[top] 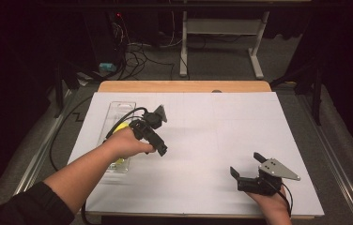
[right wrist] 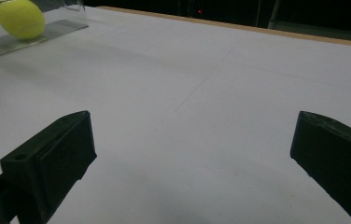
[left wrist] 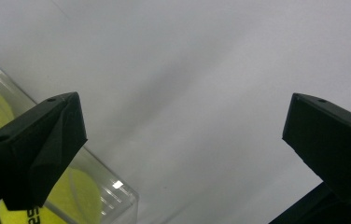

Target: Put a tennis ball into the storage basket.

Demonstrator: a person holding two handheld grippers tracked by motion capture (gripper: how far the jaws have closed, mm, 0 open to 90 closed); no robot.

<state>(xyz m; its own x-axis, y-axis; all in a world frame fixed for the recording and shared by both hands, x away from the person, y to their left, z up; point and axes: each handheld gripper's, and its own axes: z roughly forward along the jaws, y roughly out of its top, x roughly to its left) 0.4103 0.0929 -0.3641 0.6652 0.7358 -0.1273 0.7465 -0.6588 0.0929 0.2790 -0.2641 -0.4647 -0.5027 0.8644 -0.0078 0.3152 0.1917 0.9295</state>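
A clear plastic tray (top: 118, 123) is lying along the left edge of the white-covered table (top: 212, 140), with yellow tennis balls (right wrist: 20, 17) held inside it. The left gripper (top: 158, 143) is being held just beside the tray's near end, its jaws spread wide and nothing gripped between them; in the left gripper view one ball (left wrist: 71, 196) is being seen through the tray's clear wall, just behind the left jaw. The right gripper (top: 247, 169) is being rested near the table's near right corner, well apart from the tray, jaws likewise released and empty.

The risk is judged to lie at the tray wall — if the left gripper is swung toward a ball from this side, a jaw could be caught on the thin clear rim and the light tray pushed or tipped. A round ball could also be squeezed out sideways if gripped off-centre — and rolled along the tray.
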